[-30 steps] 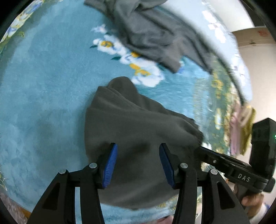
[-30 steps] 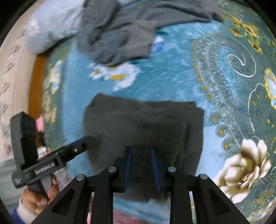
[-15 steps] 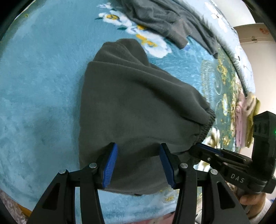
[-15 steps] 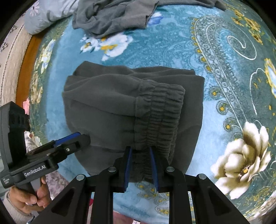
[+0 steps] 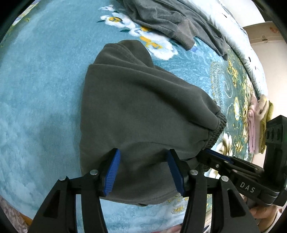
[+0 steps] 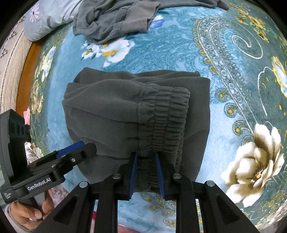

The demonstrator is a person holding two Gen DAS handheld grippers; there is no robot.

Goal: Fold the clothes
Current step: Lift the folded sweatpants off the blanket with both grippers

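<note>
Dark grey folded sweatpants [image 5: 143,111] lie on the blue flowered blanket [image 5: 35,89]; they also show in the right wrist view [image 6: 111,111]. Their elastic waistband [image 6: 165,114] lies on top, toward the right. My left gripper [image 5: 143,172] is open, its blue pads either side of the near edge of the pants. My right gripper [image 6: 146,174] is shut on the near end of the waistband. Each gripper shows in the other's view: the right one [image 5: 218,159] and the left one [image 6: 71,150].
A lighter grey garment [image 6: 116,19] lies crumpled at the far side of the blanket, also in the left wrist view [image 5: 170,21]. A pale pillow [image 6: 52,16] is at the far left. Pink and yellow folded cloths [image 5: 258,121] lie at the blanket's right edge.
Both grippers have moved down and in toward the pants, which now look larger and lie folded flat. The right gripper still grips the waistband; the left has stayed open.
</note>
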